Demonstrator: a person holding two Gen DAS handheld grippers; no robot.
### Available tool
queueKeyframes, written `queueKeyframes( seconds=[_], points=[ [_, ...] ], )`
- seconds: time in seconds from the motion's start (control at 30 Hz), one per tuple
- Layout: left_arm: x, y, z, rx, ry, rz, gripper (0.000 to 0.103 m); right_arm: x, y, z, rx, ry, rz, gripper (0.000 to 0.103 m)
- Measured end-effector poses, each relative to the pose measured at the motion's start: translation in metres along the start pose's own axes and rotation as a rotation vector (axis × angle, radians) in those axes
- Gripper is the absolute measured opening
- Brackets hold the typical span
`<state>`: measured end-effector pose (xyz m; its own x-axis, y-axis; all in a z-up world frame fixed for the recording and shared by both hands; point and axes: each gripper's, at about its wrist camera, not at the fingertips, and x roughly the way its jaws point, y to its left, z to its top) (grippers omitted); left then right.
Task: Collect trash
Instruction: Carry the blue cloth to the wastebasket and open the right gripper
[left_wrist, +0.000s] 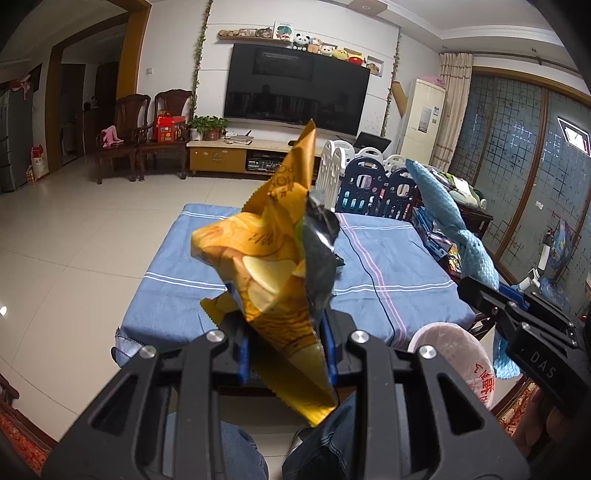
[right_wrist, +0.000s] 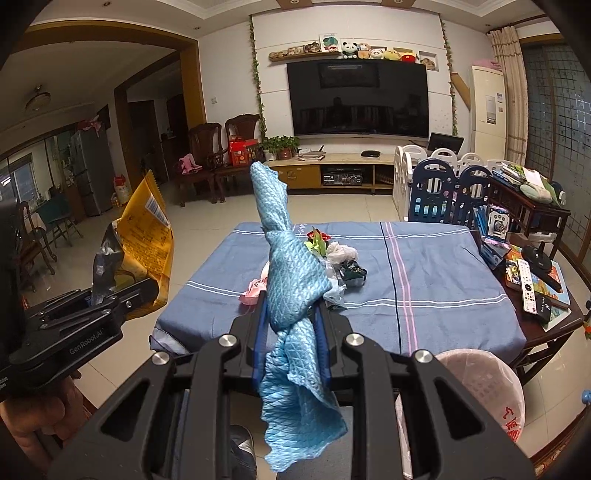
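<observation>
Nearest the left wrist camera, the left claw (left_wrist: 286, 354) is pinching a crumpled yellow chip bag (left_wrist: 266, 266) by its lower part; the bag stands tilted above the claw, its silver lining exposed along the right edge. In the right wrist view, the right claw (right_wrist: 291, 332) is pinching a twisted light-blue cloth (right_wrist: 291, 295), 1 end rising above the fingers and the other hanging below them. Each claw also appears at the edge of the other's view. Beneath the left claw, a person's jeans-clad legs (left_wrist: 236, 450) show. Just right of both claws, near the front edge of the tabletop (right_wrist: 424, 314), sits a waste bin (right_wrist: 487, 391) lined with a pale pink plastic bag. The tabletop carries a blue striped cloth cover; near its middle lies a small cluster of trash (right_wrist: 340, 262): wrappers and crumpled white plastic, with a pink wrapper (right_wrist: 253, 291) lying near the left of the group. Beyond the tabletop stand a baby fence (right_wrist: 436, 184), a TV stand (right_wrist: 332, 171) and a wall-mounted television (right_wrist: 356, 98).
</observation>
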<state>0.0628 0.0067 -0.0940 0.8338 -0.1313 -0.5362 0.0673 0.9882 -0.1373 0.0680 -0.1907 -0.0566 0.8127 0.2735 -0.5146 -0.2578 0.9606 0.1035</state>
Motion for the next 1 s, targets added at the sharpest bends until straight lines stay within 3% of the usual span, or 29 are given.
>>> queueKeyframes(
  seconds=[0.7, 1.0],
  points=[
    [0.002, -0.005, 0.002, 0.017, 0.012, 0.005, 0.03, 0.001, -0.002, 0.004, 0.001, -0.002, -0.003, 0.023],
    [0.026, -0.046, 0.003, 0.088, 0.053, -0.092, 0.03, -0.011, -0.065, -0.007, 0.072, 0.007, -0.131, 0.023]
  ],
)
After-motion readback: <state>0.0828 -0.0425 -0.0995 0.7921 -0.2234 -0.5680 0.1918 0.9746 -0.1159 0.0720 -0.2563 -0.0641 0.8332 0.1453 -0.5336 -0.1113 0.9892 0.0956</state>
